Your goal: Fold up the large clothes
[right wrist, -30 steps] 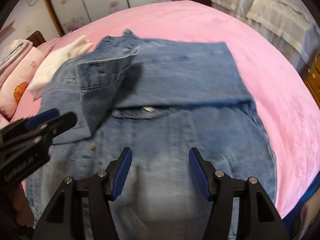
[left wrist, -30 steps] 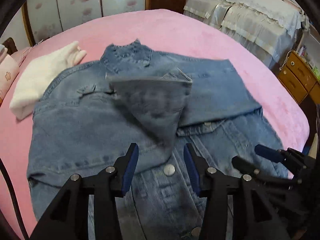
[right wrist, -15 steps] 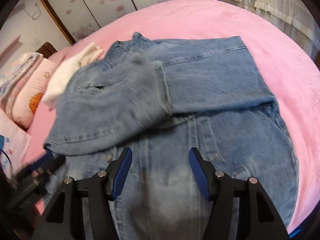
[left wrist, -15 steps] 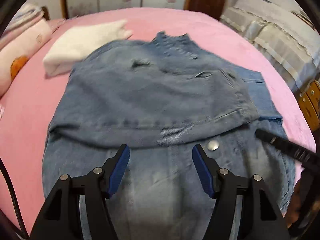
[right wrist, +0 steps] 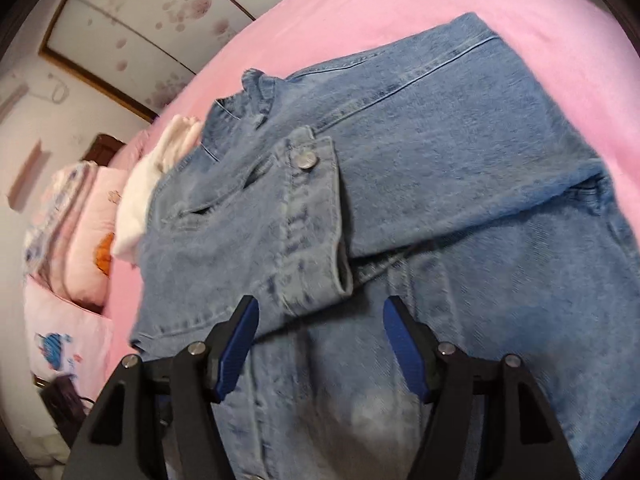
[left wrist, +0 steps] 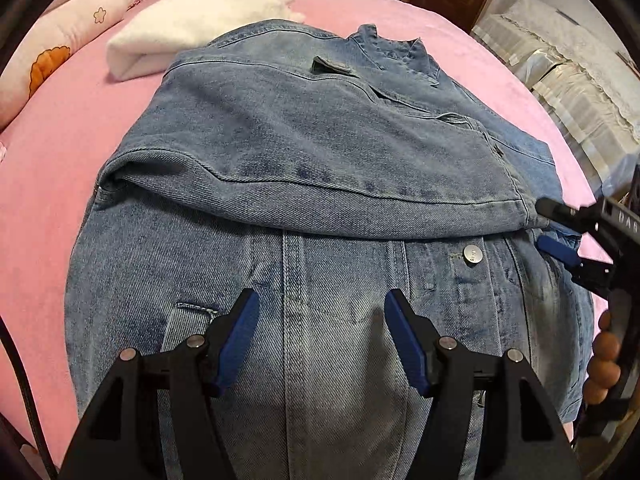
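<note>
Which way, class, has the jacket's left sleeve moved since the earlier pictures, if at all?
Yes. The left sleeve has dropped flat across the denim jacket, its cuff now toward the picture's right, farther from the white towel.

The left sleeve [left wrist: 320,160] is now lying flat across the denim jacket [left wrist: 320,340], no longer hanging folded in the air. The left gripper [left wrist: 320,340] is standing wider and empty. The right gripper [right wrist: 320,344] is opening, empty, beside the sleeve's cuff [right wrist: 316,216].
</note>
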`<state>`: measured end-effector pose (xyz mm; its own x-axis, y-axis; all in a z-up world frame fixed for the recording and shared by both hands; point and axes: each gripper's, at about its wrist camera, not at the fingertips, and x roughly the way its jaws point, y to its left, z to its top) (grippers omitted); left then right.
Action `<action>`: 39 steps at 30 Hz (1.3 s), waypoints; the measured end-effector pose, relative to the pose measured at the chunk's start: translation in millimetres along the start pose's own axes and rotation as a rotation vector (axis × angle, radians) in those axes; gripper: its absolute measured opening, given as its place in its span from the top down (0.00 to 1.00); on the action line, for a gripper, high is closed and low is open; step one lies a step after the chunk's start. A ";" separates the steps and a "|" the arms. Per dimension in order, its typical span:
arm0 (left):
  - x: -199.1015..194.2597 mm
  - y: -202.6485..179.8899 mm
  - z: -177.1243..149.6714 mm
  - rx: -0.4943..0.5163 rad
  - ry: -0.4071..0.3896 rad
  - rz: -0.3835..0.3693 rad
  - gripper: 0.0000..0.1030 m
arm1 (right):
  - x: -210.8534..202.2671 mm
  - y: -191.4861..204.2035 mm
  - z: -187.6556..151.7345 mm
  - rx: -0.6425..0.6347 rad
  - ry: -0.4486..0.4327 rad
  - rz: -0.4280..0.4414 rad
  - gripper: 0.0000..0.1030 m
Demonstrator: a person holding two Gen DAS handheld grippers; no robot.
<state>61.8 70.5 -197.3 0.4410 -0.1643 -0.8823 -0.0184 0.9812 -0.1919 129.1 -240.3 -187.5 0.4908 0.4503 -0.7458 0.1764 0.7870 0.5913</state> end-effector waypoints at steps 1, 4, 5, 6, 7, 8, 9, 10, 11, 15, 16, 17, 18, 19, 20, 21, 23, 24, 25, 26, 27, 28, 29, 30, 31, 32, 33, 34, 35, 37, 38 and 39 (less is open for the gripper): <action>-0.2 0.4 0.2 0.000 -0.003 -0.001 0.38 | 1.6 0.2 2.5 0.008 -0.003 0.012 0.37; -0.5 2.4 3.1 -0.005 -0.013 0.003 0.38 | 9.4 8.9 7.9 -0.024 -0.001 0.002 0.73; -0.7 4.4 5.1 -0.007 -0.019 0.011 0.38 | 11.8 16.4 8.7 -0.065 0.007 -0.019 0.86; -1.4 6.4 7.1 -0.009 -0.025 0.016 0.38 | 11.7 22.9 9.1 -0.097 0.008 -0.021 0.87; -2.9 9.2 10.6 -0.013 -0.034 0.023 0.38 | 9.2 33.9 9.9 -0.139 -0.003 -0.021 0.89; -4.5 13.3 14.7 -0.020 -0.048 0.037 0.38 | 6.3 45.0 11.0 -0.185 -0.011 -0.021 0.90; -6.0 17.7 19.9 -0.026 -0.061 0.050 0.38 | 2.9 59.9 13.1 -0.241 -0.021 -0.019 0.90; -6.9 20.1 23.8 -0.029 -0.068 0.056 0.38 | -3.1 77.9 17.0 -0.304 -0.041 -0.012 0.90; -8.2 24.3 30.9 -0.033 -0.084 0.071 0.38 | -8.5 93.6 22.0 -0.357 -0.063 -0.007 0.90; -15.3 33.7 55.0 -0.051 -0.156 0.122 0.38 | -43.8 156.0 51.4 -0.538 -0.196 0.061 0.91; -17.5 36.2 59.8 -0.062 -0.177 0.126 0.38 | -55.6 168.9 57.6 -0.571 -0.232 0.093 0.91; -20.6 38.2 64.6 -0.077 -0.201 0.124 0.38 | -66.1 179.7 62.1 -0.605 -0.262 0.124 0.91; -22.7 40.2 68.1 -0.093 -0.220 0.120 0.38 | -76.1 188.3 65.6 -0.632 -0.289 0.159 0.91; -23.9 41.2 68.8 -0.104 -0.230 0.120 0.38 | -87.4 198.1 69.0 -0.665 -0.310 0.211 0.94; -23.7 43.4 70.3 -0.127 -0.243 0.121 0.38 | -92.8 206.7 72.0 -0.688 -0.312 0.245 0.95; -22.6 45.5 70.6 -0.150 -0.251 0.116 0.38 | -97.0 215.7 72.8 -0.709 -0.313 0.272 0.95; -21.0 50.4 69.1 -0.191 -0.260 0.111 0.38 | -98.2 237.5 72.5 -0.756 -0.294 0.315 0.95; -19.6 53.1 67.8 -0.207 -0.262 0.110 0.38 | -97.9 246.4 69.6 -0.781 -0.290 0.323 0.95; -19.8 54.9 65.6 -0.216 -0.262 0.109 0.38 | -97.4 259.0 65.0 -0.820 -0.286 0.334 0.95; -18.4 57.5 63.4 -0.235 -0.264 0.111 0.38 | -96.3 270.8 61.0 -0.853 -0.278 0.352 0.95; -18.3 60.1 61.9 -0.248 -0.265 0.112 0.38 | -96.0 280.3 57.4 -0.875 -0.271 0.371 0.95; -17.8 62.7 60.2 -0.261 -0.264 0.110 0.38 | -98.0 288.8 53.3 -0.897 -0.269 0.389 0.95; -17.9 65.3 59.3 -0.272 -0.265 0.109 0.38 | -99.3 298.8 50.5 -0.920 -0.278 0.402 0.95; -19.1 68.1 58.8 -0.281 -0.273 0.107 0.38 | -100.6 304.0 48.5 -0.932 -0.283 0.415 0.95; -21.1 71.1 58.9 -0.289 -0.285 0.104 0.36 | -104.1 308.3 47.9 -0.938 -0.286 0.436 0.95; -23.3 72.6 58.7 -0.292 -0.291 0.107 0.32 | -104.9 312.3 49.8 -0.937 -0.293 0.442 0.95; -24.5 73.5 59.6 -0.294 -0.297 0.113 0.30 | -106.8 313.2 53.3 -0.930 -0.306 0.440 0.95; -25.0 73.8 61.1 -0.293 -0.304 0.117 0.30 | -108.9 310.0 58.2 -0.917 -0.326 0.432 0.95; -23.9 73.6 63.8 -0.288 -0.302 0.121 0.30 | -109.8 306.4 63.3 -0.902 -0.345 0.424 1.00; -17.6 70.3 68.5 -0.276 -0.274 0.117 0.30 | -111.2 285.4 79.5 -0.843 -0.373 0.381 1.00; -11.7 68.8 70.9 -0.269 -0.251 0.109 0.30 | -110.3 271.7 87.2 -0.810 -0.377 0.353 1.00; -7.0 67.0 71.8 -0.263 -0.233 0.105 0.30 | -105.9 249.8 95.3 -0.761 -0.381 0.295 1.00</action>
<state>121.9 144.7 -173.2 0.6166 -0.0070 -0.7872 -0.2913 0.9270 -0.2364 202.4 -131.5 68.4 0.6999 0.6147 -0.3637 -0.5480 0.7887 0.2786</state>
